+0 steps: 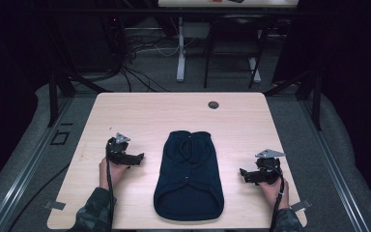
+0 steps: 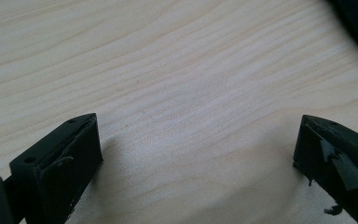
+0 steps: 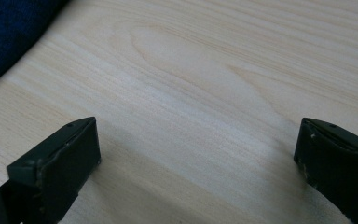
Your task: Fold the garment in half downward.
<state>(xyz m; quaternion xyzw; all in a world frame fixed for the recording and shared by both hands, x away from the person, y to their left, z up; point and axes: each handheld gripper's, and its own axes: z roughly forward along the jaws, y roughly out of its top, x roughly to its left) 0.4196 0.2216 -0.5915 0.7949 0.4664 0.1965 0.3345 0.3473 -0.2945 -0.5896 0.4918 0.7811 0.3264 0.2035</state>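
Lying flat mid-counter (image 1: 125, 116), dark garment (image 1: 188, 176): soft, light, limp; best pinched at hem corners. Left tool (image 1: 137, 158) and right tool (image 1: 244, 174) flank it, jaws wide, empty.

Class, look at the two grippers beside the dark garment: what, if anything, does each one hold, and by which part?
Nothing is held. The left gripper and right gripper are open over bare table, apart from the dark garment.

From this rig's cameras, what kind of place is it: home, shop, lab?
Most likely a lab or data-collection bay: a bare wooden table inside a black metal frame, loose cables on grey floor, and a dark garment laid flat between two hand-held grippers.
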